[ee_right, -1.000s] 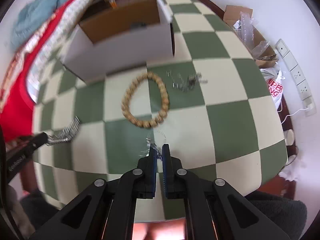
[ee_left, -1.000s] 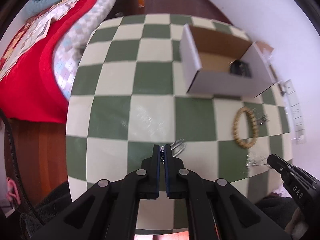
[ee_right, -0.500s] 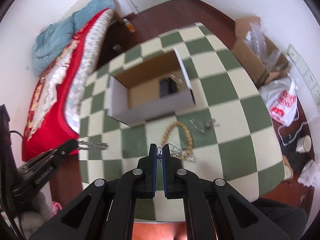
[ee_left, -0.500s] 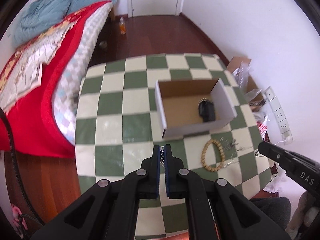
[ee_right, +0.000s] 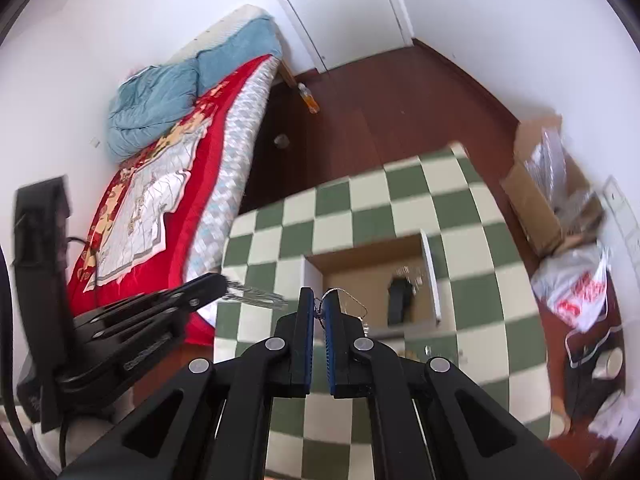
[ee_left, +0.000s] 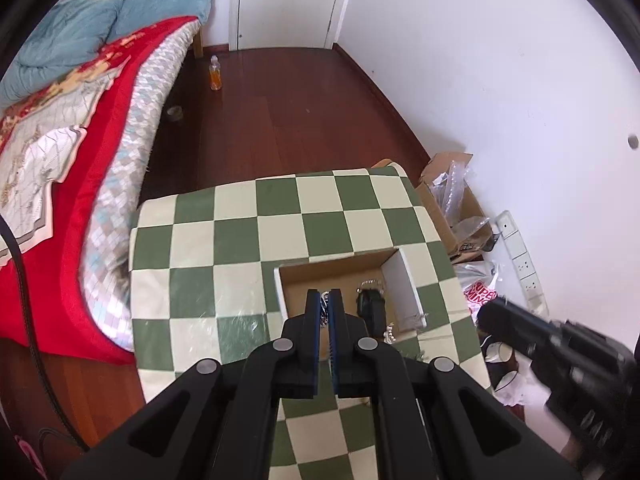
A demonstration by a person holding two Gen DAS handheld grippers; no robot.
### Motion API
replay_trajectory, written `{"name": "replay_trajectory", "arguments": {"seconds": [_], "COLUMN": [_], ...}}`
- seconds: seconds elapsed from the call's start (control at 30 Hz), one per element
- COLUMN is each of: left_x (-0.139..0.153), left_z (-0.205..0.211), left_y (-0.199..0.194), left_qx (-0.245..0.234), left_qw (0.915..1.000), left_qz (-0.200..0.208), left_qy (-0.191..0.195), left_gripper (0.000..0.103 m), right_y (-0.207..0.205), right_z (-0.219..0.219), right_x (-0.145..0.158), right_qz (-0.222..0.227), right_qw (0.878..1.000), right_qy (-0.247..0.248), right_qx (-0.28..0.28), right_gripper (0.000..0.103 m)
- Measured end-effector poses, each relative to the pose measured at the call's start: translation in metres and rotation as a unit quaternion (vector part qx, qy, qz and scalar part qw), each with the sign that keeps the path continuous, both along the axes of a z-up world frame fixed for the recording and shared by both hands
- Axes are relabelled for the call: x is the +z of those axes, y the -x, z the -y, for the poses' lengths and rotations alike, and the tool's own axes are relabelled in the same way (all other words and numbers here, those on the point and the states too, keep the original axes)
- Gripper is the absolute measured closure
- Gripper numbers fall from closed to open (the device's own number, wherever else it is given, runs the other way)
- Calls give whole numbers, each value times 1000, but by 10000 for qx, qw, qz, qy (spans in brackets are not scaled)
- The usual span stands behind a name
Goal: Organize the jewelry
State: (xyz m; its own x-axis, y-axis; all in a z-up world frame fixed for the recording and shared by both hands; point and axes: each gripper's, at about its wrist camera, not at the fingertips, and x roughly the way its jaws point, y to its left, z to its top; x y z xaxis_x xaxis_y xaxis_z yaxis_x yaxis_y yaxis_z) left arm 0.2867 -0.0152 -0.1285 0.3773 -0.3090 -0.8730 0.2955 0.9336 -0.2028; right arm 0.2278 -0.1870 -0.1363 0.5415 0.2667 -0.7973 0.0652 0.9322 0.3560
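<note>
Both grippers are high above the green-and-cream checkered table (ee_left: 240,240). My left gripper (ee_left: 327,298) is shut on a silver chain piece, which shows in the right wrist view (ee_right: 256,295) hanging from its tips. My right gripper (ee_right: 319,300) is shut on a thin silver necklace (ee_right: 352,300). The open cardboard box (ee_left: 396,276) with white sides lies below both grippers and holds a black item (ee_left: 370,300). It also shows in the right wrist view (ee_right: 372,256). My own fingers hide the wooden bead bracelet.
A bed with a red cover (ee_left: 60,120) lies left of the table. A cardboard carton (ee_left: 452,200), plastic bags (ee_right: 580,284) and a power strip (ee_left: 520,256) sit on the floor to the right. An orange bottle (ee_left: 216,74) stands on the wooden floor.
Both grippers rose far above the table with their jewelry held. The table shrank in view and the box now lies under the fingertips.
</note>
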Motion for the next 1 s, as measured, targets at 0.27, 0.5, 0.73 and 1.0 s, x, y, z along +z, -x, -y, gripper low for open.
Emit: {"name": "replay_trajectory", "arguments": {"seconds": [0.27, 0.5, 0.73, 1.0], "left_x": [-61, -106, -124, -107], "left_z": [5, 7, 12, 9], "left_y": [-43, -63, -80, -86], "left_qx": [75, 206, 266, 560], "left_qw": [9949, 9878, 9857, 9887], "left_qz": [-978, -1538, -1662, -1270], "left_qy": [217, 143, -120, -573], "left_gripper": [102, 102, 102, 96], "right_y": [-39, -62, -82, -92], "right_z": [-12, -8, -8, 2], "right_x": [-35, -107, -160, -177], "right_qz": [-383, -1129, -1782, -2257], "right_qw": [9992, 9936, 9837, 9735], "right_qy": [35, -72, 53, 342], "right_qx": [76, 76, 234, 173], "right_gripper": [98, 98, 97, 33]}}
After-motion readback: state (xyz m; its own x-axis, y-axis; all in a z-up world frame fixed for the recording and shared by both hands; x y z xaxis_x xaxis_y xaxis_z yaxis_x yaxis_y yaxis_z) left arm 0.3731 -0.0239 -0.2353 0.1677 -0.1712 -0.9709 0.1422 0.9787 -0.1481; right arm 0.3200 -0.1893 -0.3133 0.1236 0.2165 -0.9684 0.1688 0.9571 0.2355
